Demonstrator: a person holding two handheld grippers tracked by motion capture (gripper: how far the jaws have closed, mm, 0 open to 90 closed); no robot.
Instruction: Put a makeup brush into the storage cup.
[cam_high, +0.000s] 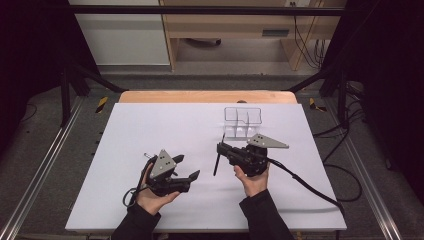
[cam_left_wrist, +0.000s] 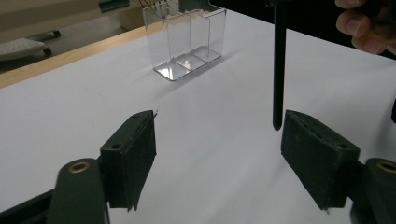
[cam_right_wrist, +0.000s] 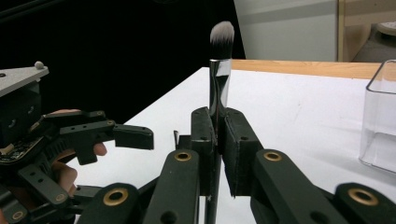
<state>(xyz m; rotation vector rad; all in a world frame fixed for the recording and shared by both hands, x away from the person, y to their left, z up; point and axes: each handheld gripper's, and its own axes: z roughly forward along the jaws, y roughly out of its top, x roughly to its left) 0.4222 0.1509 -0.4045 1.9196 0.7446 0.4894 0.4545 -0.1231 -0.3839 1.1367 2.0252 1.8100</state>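
White and bare, the counter stretches away from me to a wooden strip along its far edge, with dark floor and a pale wooden cabinet beyond. Toward the far right part of the counter, short of its far edge, stands a clear plastic organizer, upright, its compartments open at the top. My right tongs are clamped together on a makeup brush: the pads grip it just below the shiny metal ferrule, the soft grey-tipped bristles stand above the jaws, and the thin black handle hangs down below them, its tip close to the counter surface. I hold this brush near the middle of the counter, on the near side of the organizer and apart from it. My left tongs sit to the left, nearer the front edge, with the jaws standing apart and nothing between them; the brush handle's tip hangs just beyond the pad on the right in the left gripper view.
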